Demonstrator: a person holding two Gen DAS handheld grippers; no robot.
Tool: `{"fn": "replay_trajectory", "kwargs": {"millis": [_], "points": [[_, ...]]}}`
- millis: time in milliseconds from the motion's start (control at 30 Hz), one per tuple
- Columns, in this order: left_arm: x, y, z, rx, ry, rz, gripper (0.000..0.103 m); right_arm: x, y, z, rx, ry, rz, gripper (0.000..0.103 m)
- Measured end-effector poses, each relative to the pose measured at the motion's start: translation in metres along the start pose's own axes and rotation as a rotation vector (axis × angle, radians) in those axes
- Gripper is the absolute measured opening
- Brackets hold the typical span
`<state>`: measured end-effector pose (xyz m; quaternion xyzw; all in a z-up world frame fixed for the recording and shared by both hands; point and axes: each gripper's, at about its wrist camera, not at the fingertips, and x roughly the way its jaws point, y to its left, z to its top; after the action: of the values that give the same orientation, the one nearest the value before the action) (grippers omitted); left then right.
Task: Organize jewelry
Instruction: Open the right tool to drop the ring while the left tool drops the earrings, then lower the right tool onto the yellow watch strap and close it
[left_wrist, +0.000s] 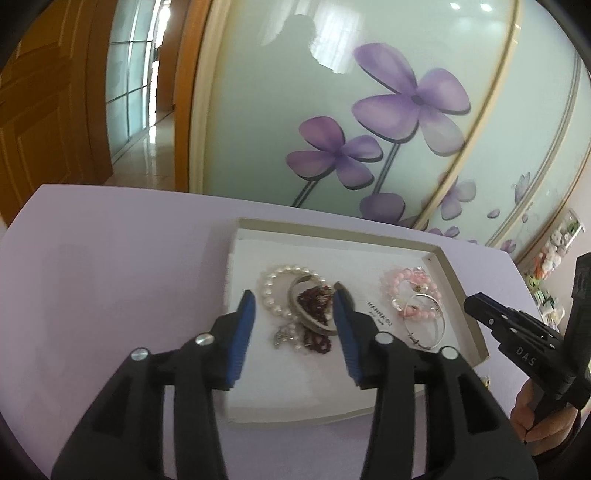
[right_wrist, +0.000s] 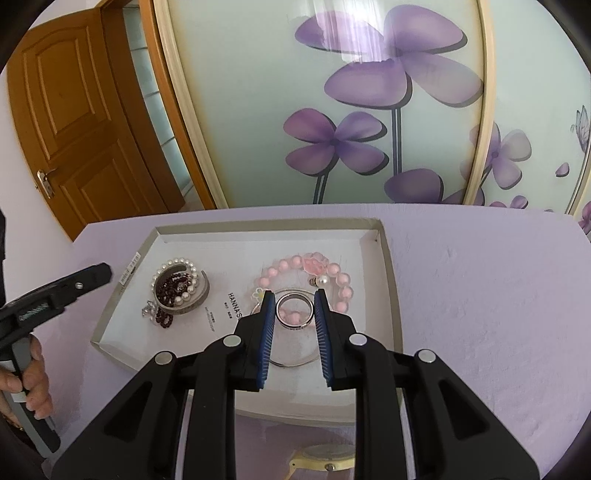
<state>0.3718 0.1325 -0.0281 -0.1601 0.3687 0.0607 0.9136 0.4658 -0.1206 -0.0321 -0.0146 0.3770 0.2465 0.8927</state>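
A shallow white box tray (left_wrist: 332, 229) holds the jewelry. On its left side a white pearl bracelet (left_wrist: 269, 291), a silver cuff bangle (left_wrist: 295, 295) and dark red beads (left_wrist: 314, 299) lie in a heap. My left gripper (left_wrist: 293, 291) hangs open just above that heap, its pads touching nothing. On the tray's right side lie a pink bead bracelet (right_wrist: 325, 267), a silver ring (right_wrist: 294, 309) and thin silver bangles (left_wrist: 428, 332). My right gripper (right_wrist: 293, 295) hovers over the ring with its jaws a narrow way apart and nothing pressed between them.
The tray sits on a lilac table (right_wrist: 480, 295) against a glass panel with purple flowers (right_wrist: 369, 92). A gold watch (right_wrist: 325, 458) lies on the table in front of the tray. A wooden door (right_wrist: 66, 122) stands at the left. A person's hand (right_wrist: 33, 373) grips the left tool.
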Motion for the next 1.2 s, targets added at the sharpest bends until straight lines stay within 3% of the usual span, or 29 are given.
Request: {"fn": "replay_trajectory", "kwargs": {"millis": [300,333,367,400,833,1200], "points": [[-0.008,0.013,-0.004,0.007,-0.004,0.047,0.055,0.014,0.004,0.006,0.01,0.04,0.002,0.024],[-0.009,0.013,-0.005,0.007,-0.002,0.046,0.056,0.014,0.005,0.006,0.013,0.039,-0.001,0.034],[-0.01,0.014,-0.005,0.008,0.0,0.045,0.057,0.012,0.005,0.007,0.023,0.037,-0.002,0.054],[-0.011,0.014,-0.006,0.009,0.0,0.045,0.058,0.008,0.004,0.007,0.033,0.023,0.007,0.06],[-0.068,0.012,-0.034,0.062,-0.046,0.057,0.07,-0.062,0.0,-0.023,0.034,-0.051,0.001,0.062],[-0.104,0.011,-0.074,0.08,-0.046,0.065,0.086,-0.094,-0.015,-0.066,0.079,-0.044,-0.055,0.078]]}}
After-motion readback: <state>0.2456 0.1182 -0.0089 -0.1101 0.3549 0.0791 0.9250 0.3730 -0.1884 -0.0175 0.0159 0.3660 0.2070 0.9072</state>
